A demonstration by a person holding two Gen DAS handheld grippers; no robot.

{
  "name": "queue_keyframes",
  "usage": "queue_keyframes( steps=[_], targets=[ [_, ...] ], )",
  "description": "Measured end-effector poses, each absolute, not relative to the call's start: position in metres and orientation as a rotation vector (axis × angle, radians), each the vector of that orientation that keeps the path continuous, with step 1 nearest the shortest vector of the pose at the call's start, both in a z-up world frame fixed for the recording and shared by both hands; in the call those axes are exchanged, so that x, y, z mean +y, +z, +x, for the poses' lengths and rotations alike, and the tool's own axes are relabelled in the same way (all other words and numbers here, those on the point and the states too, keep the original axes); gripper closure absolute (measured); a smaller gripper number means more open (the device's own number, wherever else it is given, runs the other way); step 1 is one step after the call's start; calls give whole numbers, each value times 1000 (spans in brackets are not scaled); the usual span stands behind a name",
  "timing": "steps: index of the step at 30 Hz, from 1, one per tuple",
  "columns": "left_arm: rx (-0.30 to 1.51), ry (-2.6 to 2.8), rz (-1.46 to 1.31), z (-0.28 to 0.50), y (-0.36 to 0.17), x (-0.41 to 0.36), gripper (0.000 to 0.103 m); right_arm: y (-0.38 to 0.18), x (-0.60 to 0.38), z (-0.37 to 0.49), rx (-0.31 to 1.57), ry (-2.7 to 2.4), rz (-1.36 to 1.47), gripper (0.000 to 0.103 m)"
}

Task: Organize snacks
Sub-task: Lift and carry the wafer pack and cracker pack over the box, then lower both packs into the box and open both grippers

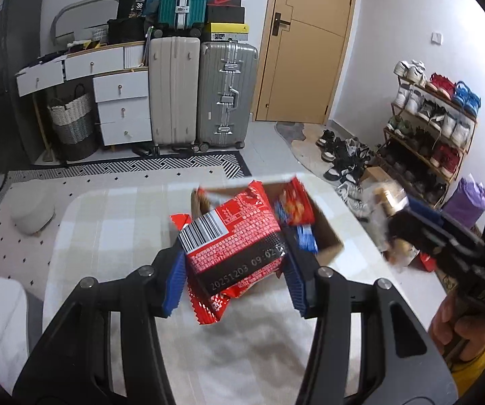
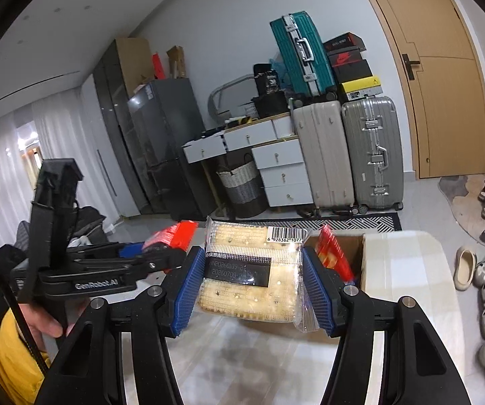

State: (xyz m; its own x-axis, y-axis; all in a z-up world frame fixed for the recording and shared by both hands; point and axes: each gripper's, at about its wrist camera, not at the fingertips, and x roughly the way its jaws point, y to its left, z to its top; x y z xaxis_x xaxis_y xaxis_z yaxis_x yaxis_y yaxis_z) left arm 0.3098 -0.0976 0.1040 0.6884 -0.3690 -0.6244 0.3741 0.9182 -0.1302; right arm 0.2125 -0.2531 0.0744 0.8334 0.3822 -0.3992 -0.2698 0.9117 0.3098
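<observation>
The left tongs (image 1: 234,275) are black with ribbed blue pads, around a red packet (image 1: 232,246) bearing a white barcode and a black date band. The right tongs (image 2: 254,281) match, around a clear packet (image 2: 252,270) of pale yellow crackers. At centre frame, the box (image 1: 326,233) is brown; the table (image 1: 114,222) carries a pale beige check.

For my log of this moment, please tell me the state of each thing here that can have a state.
Left tongs: shut on red snack packet.
Red snack packet: sealed, held in the air above the box.
Right tongs: shut on cracker pack.
Cracker pack: sealed, held in the air.
Cardboard box: open, snacks inside.
Door: closed.
Top desk drawer: pulled out.
</observation>
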Motion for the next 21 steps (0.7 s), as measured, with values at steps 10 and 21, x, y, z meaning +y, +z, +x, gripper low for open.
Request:
queue_keyframes(
  steps=[10,21],
  targets=[
    [772,-422,0,444,102,-135,56,42,-244,308,599,338,141,45],
    [778,-453,10,505,67,-162,55,-6,-225,336,627,286,-29,45]
  ],
)
